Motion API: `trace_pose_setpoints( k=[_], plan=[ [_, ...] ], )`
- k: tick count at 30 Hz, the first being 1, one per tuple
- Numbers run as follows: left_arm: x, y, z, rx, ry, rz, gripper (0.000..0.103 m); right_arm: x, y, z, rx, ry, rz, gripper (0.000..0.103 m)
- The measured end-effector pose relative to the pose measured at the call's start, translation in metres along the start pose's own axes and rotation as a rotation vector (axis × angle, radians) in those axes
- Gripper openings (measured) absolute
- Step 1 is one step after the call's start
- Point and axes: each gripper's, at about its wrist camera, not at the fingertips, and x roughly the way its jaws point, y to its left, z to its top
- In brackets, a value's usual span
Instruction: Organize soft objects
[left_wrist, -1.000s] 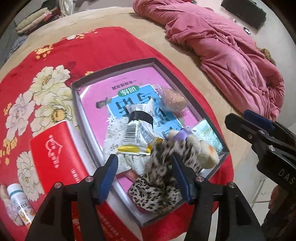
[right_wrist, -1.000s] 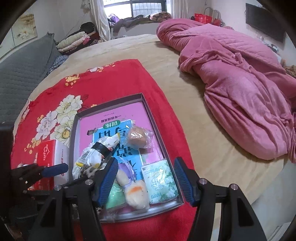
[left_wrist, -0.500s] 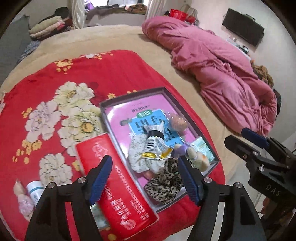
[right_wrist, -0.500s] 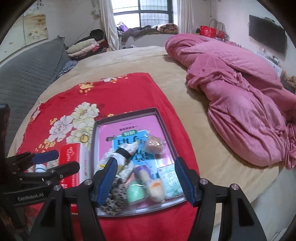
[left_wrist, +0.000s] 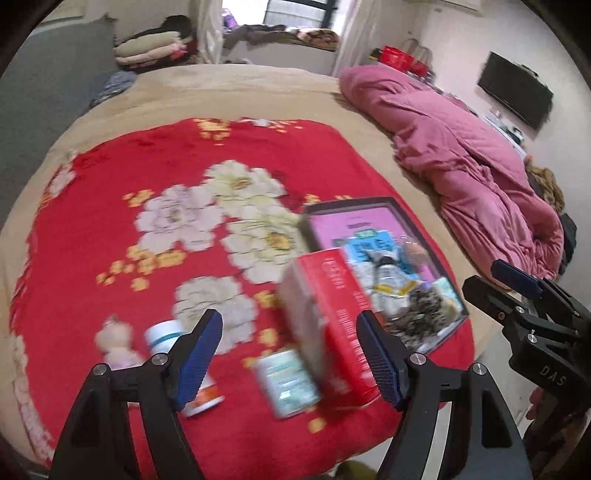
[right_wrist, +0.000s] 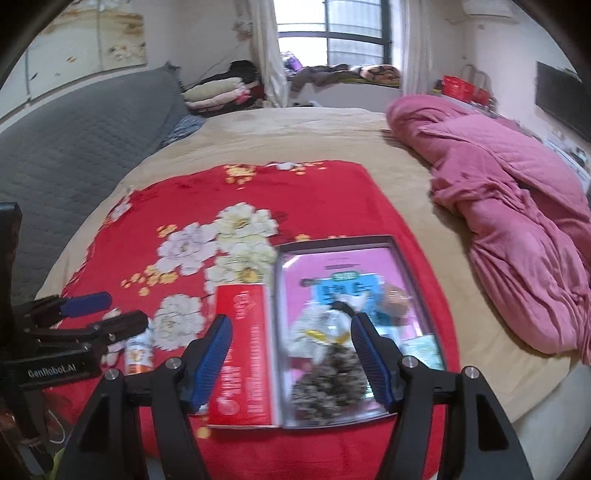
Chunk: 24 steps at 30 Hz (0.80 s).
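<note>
A grey tray with a pink bottom sits on a red floral cloth and holds a leopard-print soft item, wrapped packets and a small bun. It also shows in the left wrist view. A red box lies along its left side. My left gripper is open and empty above the near edge of the cloth. My right gripper is open and empty above the tray's near end.
A small plush doll, a white bottle and a green-white packet lie on the cloth left of the box. A pink quilt is bunched on the beige bed at right. A grey headboard stands at left.
Both grippers have pulled back and up from the tray, so more of the bed shows. The left gripper has swung left, bringing the bottle, doll and packet into view. The leopard-print item stays in the tray.
</note>
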Motion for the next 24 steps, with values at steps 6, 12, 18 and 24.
trace_pose_setpoints(
  k=[6,12,18,24],
  plan=[
    [-0.025,0.061,-0.018,-0.069,-0.01,0.044,0.076,0.006,0.053,-0.003,-0.059,0.018,0.042,0.066],
    [-0.035,0.112,-0.034,-0.133,-0.013,0.074,0.076,0.017,0.096,-0.012,-0.118,0.051,0.062,0.066],
    [-0.024,0.158,-0.055,-0.177,0.028,0.114,0.076,0.045,0.129,-0.041,-0.174,0.129,0.051,0.066],
    [0.002,0.19,-0.079,-0.228,0.092,0.124,0.076,0.085,0.156,-0.076,-0.244,0.221,-0.011,0.066]
  ],
)
